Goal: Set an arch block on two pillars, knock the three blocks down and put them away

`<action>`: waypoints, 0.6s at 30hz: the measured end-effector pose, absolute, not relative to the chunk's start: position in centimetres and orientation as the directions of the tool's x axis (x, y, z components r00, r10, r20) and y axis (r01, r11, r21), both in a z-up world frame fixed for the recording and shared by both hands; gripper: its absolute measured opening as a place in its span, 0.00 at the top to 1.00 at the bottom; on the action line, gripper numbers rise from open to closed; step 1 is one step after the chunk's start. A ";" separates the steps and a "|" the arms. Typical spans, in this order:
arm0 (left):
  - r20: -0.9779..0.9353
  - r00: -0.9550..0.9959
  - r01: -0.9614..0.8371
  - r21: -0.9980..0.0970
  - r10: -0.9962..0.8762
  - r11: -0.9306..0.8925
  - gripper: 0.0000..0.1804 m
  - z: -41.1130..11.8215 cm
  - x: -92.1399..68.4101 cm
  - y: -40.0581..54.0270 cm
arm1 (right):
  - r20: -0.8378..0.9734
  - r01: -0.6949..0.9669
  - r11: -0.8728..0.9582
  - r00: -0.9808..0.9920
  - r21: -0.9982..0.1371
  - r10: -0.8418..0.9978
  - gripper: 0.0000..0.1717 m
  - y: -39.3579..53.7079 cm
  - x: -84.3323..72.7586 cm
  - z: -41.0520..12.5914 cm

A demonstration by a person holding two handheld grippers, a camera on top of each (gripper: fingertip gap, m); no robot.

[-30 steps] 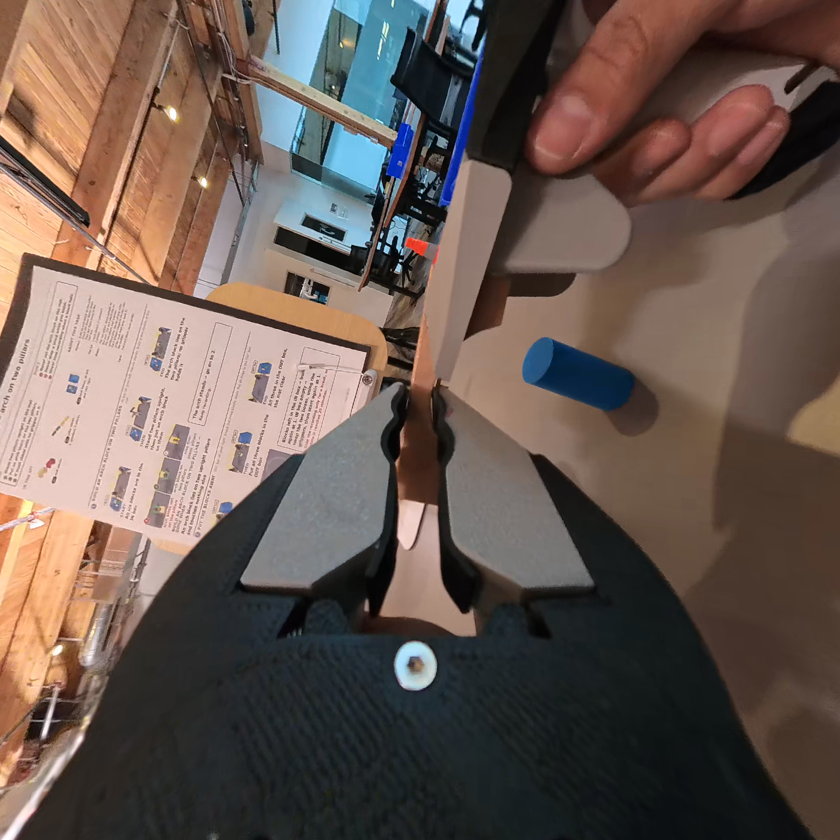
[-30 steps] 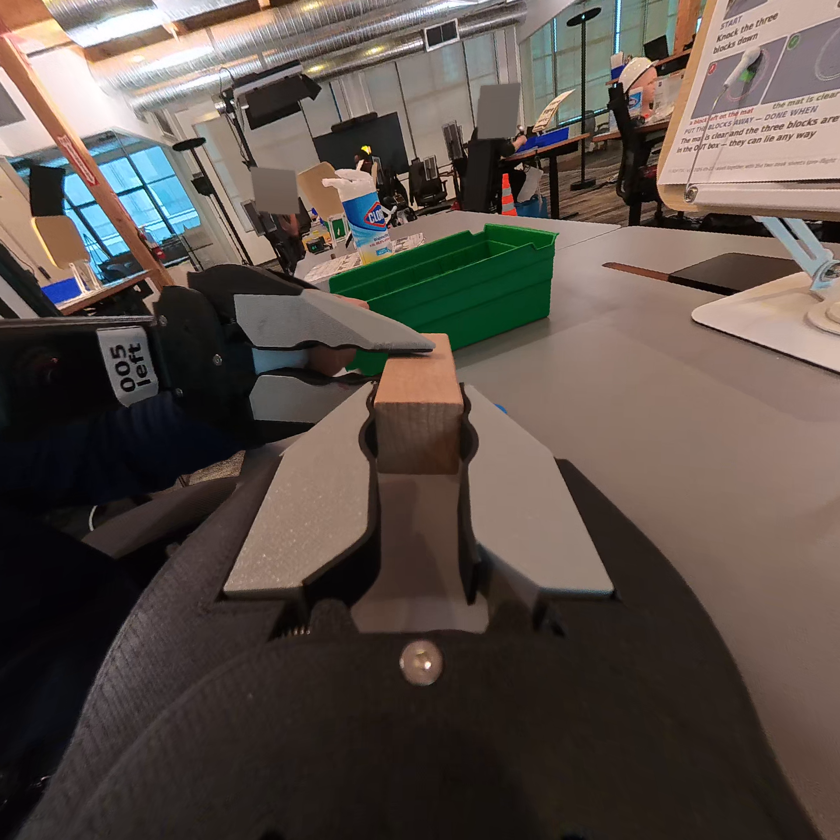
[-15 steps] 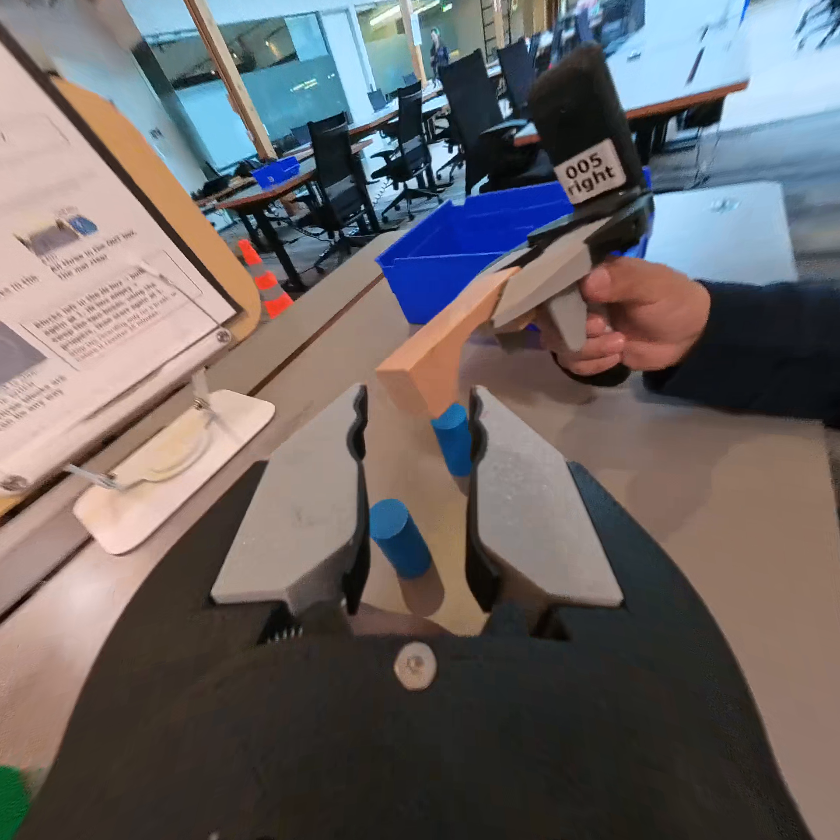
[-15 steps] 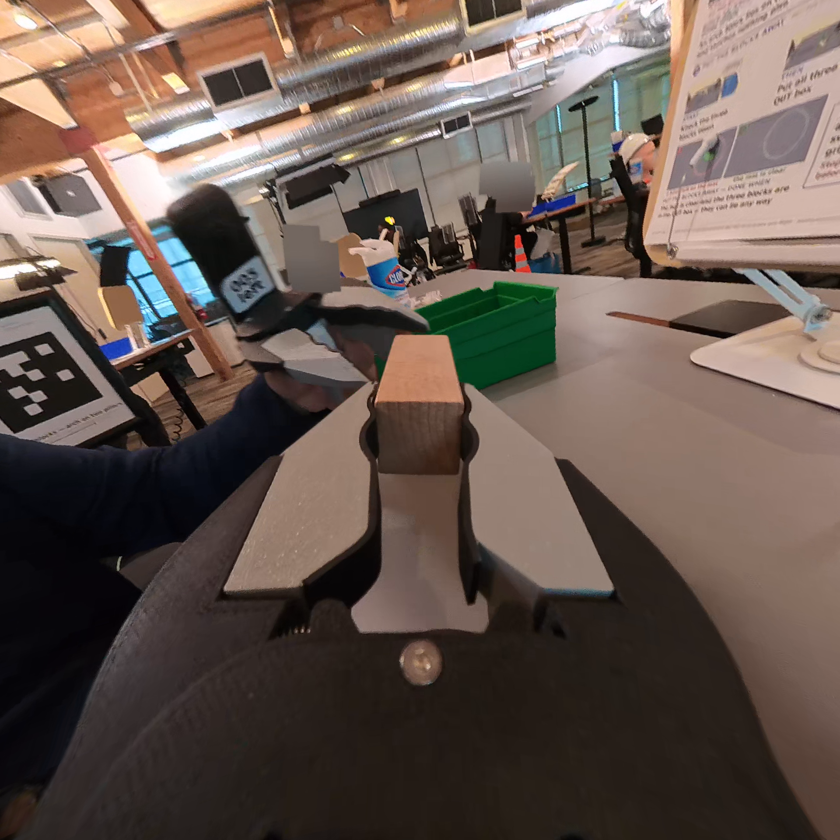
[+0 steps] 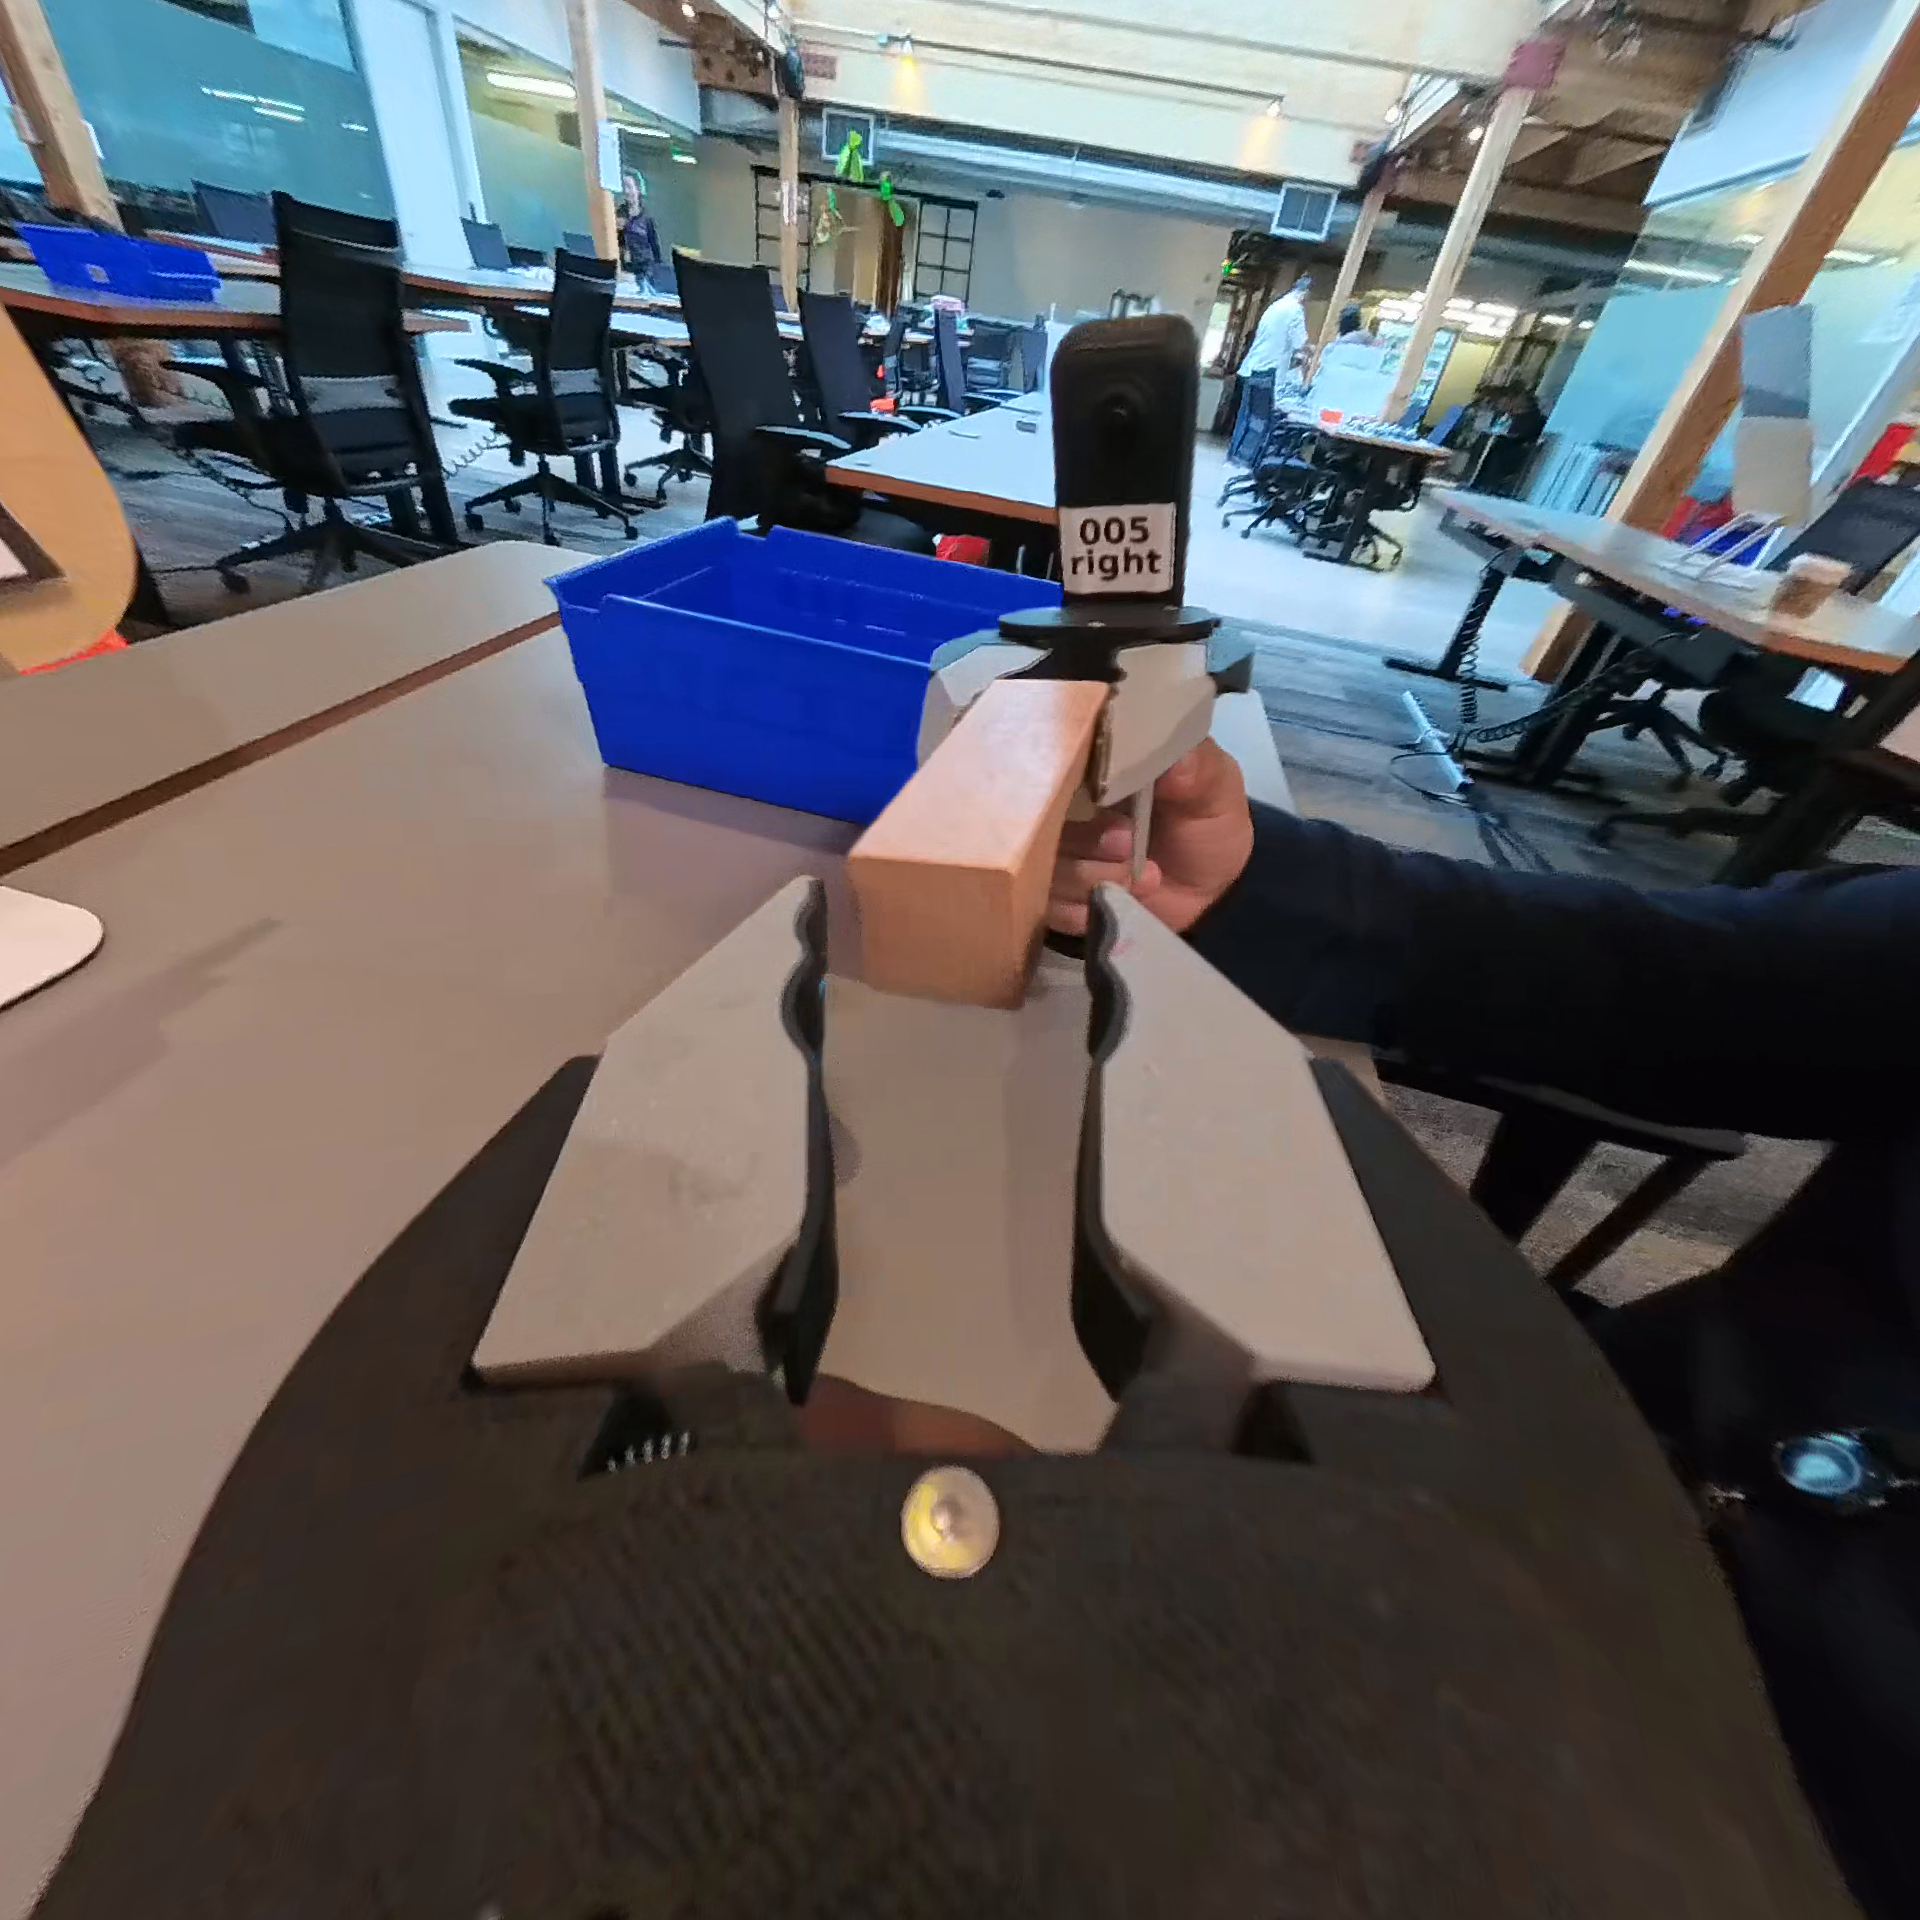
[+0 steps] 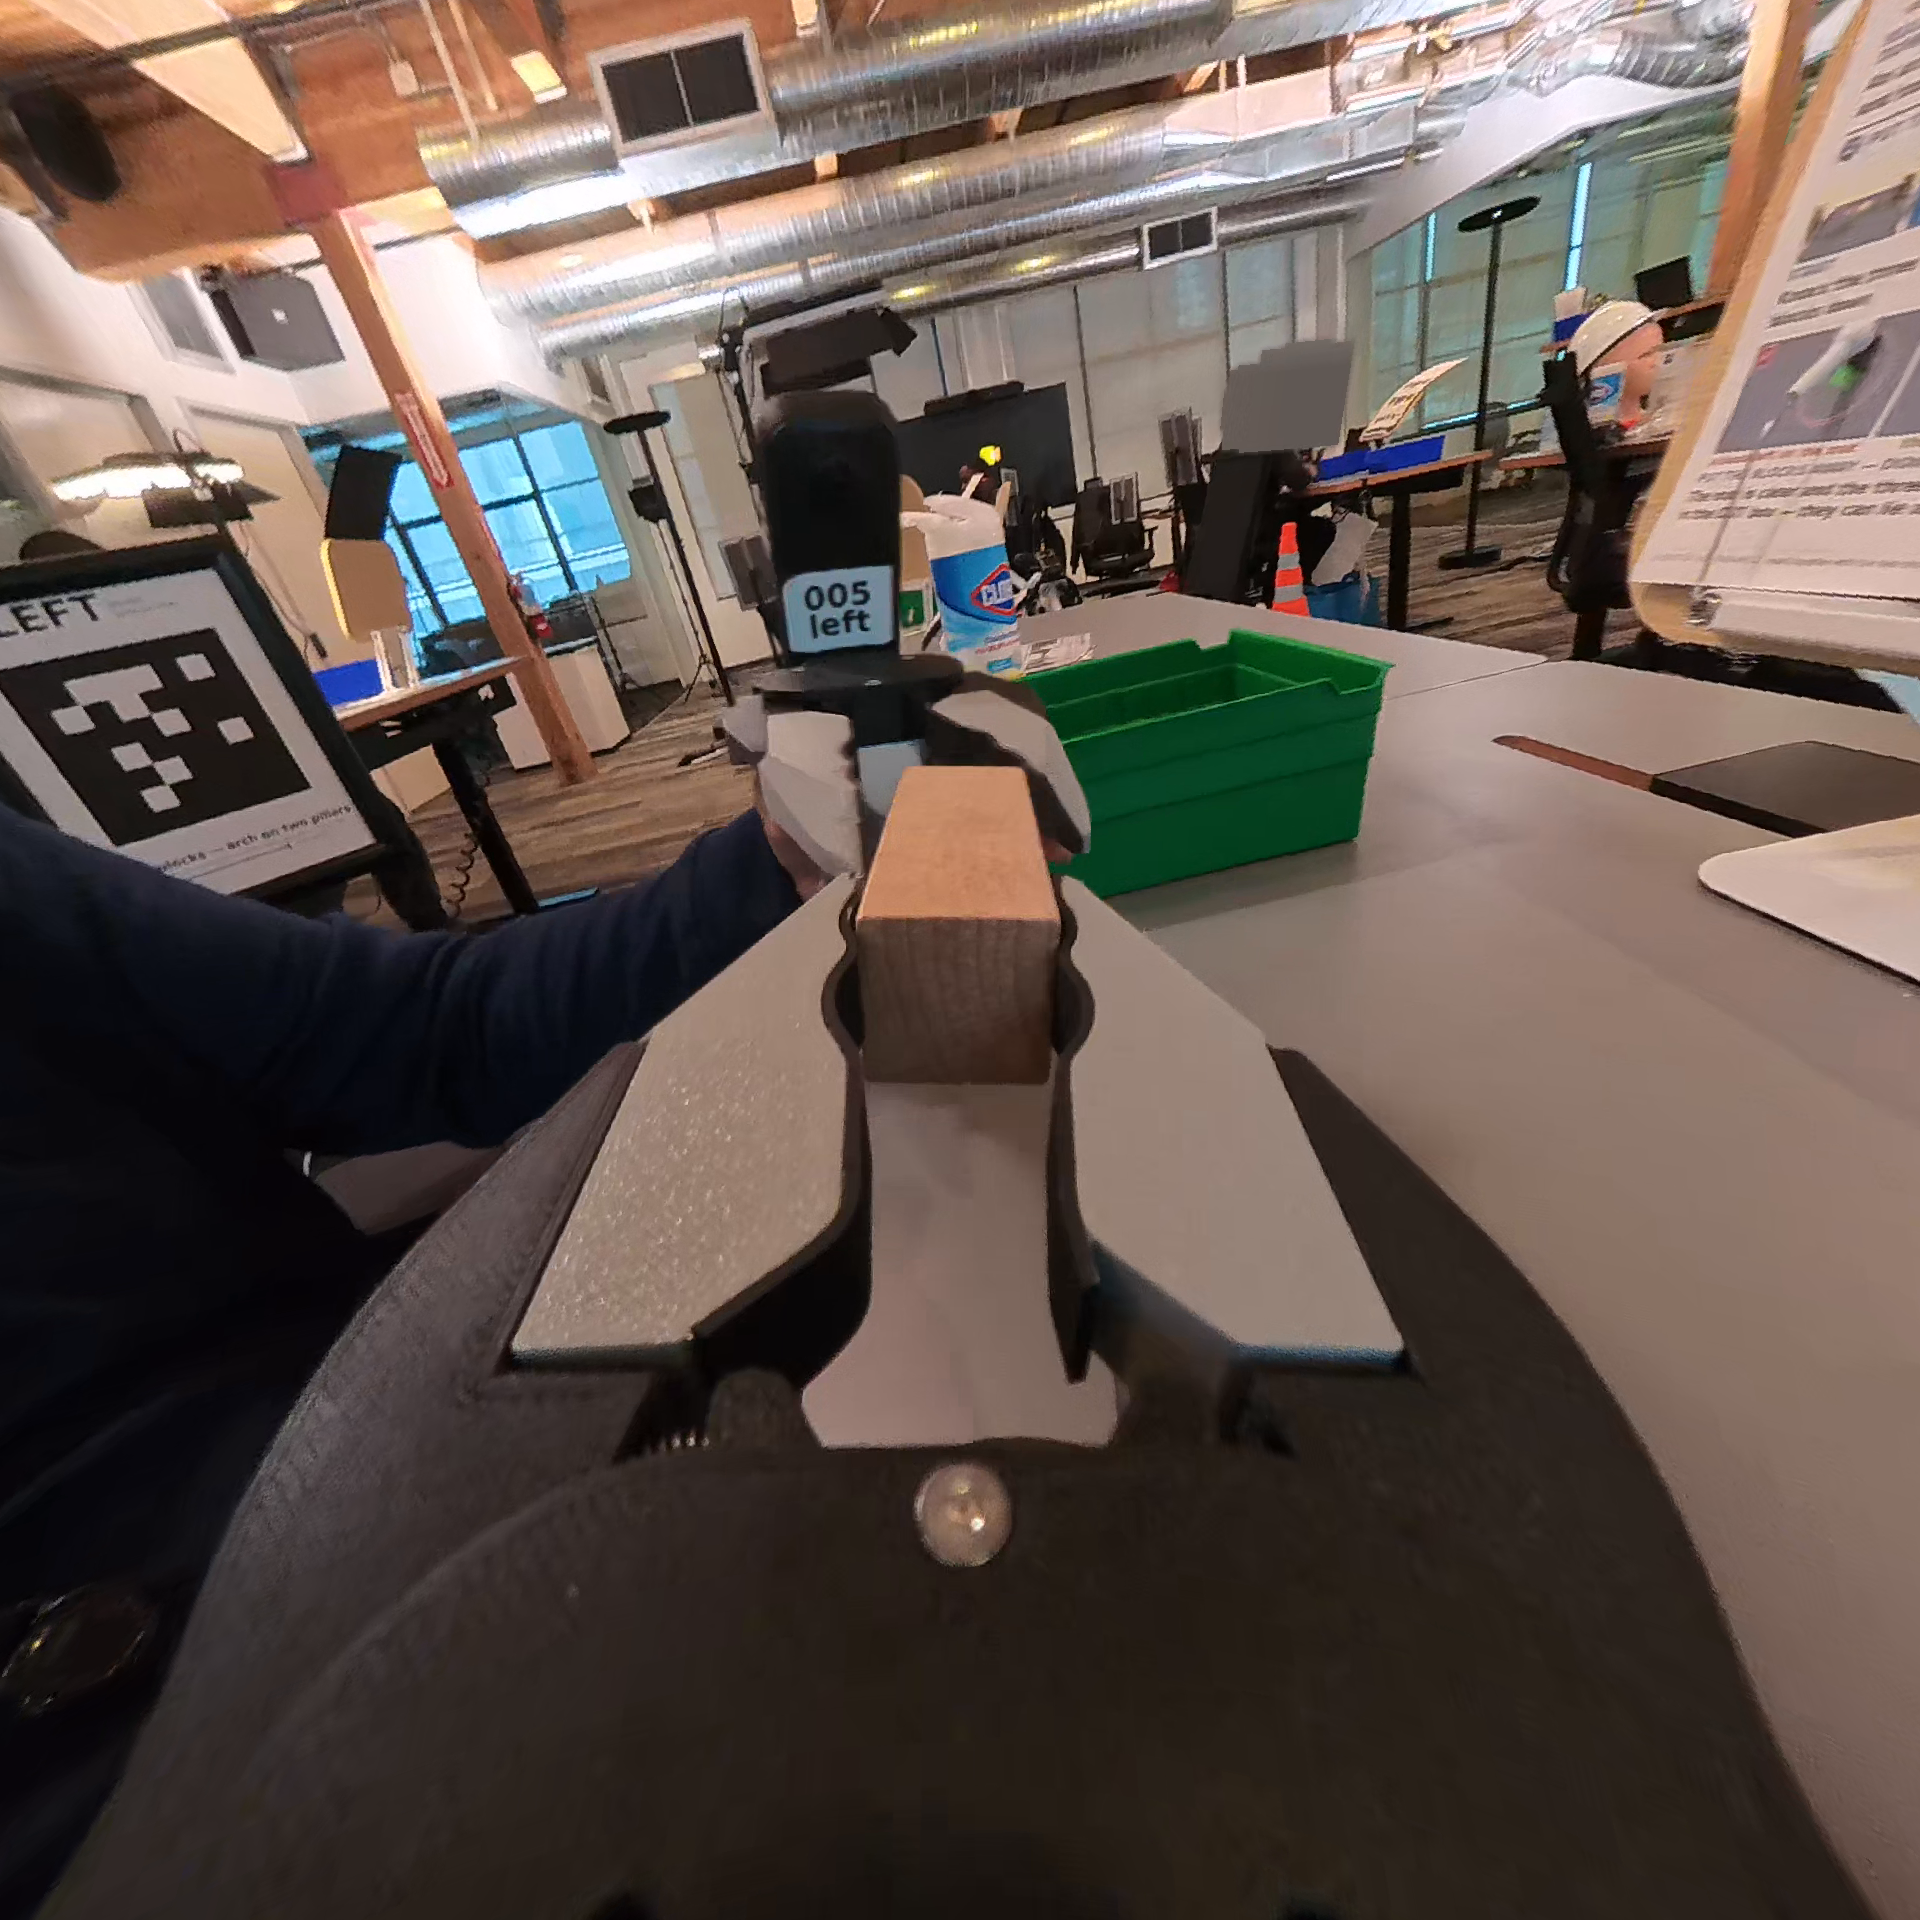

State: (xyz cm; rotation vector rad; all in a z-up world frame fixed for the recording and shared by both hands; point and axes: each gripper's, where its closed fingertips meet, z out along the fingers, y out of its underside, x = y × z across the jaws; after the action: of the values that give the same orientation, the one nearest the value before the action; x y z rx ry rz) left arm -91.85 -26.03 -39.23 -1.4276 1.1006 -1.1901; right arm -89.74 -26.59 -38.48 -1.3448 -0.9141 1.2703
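My right gripper (image 6: 958, 914) is shut on one end of a long wooden block (image 6: 956, 977) and holds it level above the grey table (image 6: 1507, 1039). In the left wrist view the same block (image 5: 977, 831) points at me from the right gripper (image 5: 1049, 717). My left gripper (image 5: 956, 914) is open. The block's near end sits between its fingertips (image 5: 805, 935) with a gap on each side. The right wrist view shows the left gripper (image 6: 904, 769) open beyond the block's far end. No blue pillars are in view.
A blue bin (image 5: 748, 686) stands on the table behind the block. A green bin (image 6: 1216, 790) stands at the other side. An instruction sheet on a stand (image 6: 1818, 416) with a white base (image 6: 1829, 904) is at the far edge. A wipes canister (image 6: 971, 592) stands behind the green bin. Left and right tips are no more than a few centimetres apart.
My left gripper opened from nearly shut, turned upright and swung to face the right gripper, with the block's end now between its fingers. The right gripper kept its hold. The blue cylinders left the view.
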 end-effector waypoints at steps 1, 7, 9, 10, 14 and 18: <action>0.150 0.111 -0.062 -0.986 -0.982 -0.157 0.76 -39.3 -91.8 -26.2 | -0.194 -0.111 -0.179 0.141 -0.978 0.971 0.82 -26.8 -89.9 -38.5; 0.124 0.078 -0.037 -0.991 -0.989 -0.127 0.81 -39.1 -91.7 -26.9 | -0.192 -0.120 -0.179 0.109 -0.976 0.975 0.82 -27.3 -90.1 -38.4; 0.080 0.103 -0.041 -0.996 -0.991 -0.085 0.81 -39.1 -91.7 -26.6 | -0.186 -0.115 -0.171 0.143 -0.979 0.972 0.82 -26.8 -90.0 -38.6; 0.047 0.123 -0.048 -0.997 -0.991 -0.054 0.81 -39.1 -91.8 -26.4 | -0.187 -0.105 -0.171 0.168 -0.980 0.968 0.81 -26.4 -89.9 -38.8; 0.004 0.159 -0.051 -0.999 -0.987 -0.012 0.82 -39.4 -91.9 -25.9 | -0.203 -0.094 -0.188 0.202 -0.978 0.958 0.79 -25.7 -89.7 -39.3; -0.022 0.161 -0.047 -0.999 -0.987 0.014 0.82 -39.6 -91.9 -25.7 | -0.207 -0.085 -0.193 0.212 -0.978 0.955 0.79 -25.4 -89.7 -39.6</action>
State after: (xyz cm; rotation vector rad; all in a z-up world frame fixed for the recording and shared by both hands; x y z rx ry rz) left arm -91.87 -25.73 -39.59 -1.3011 1.1298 -1.0540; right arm -89.66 -25.43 -39.57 -1.4039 -0.8950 1.2140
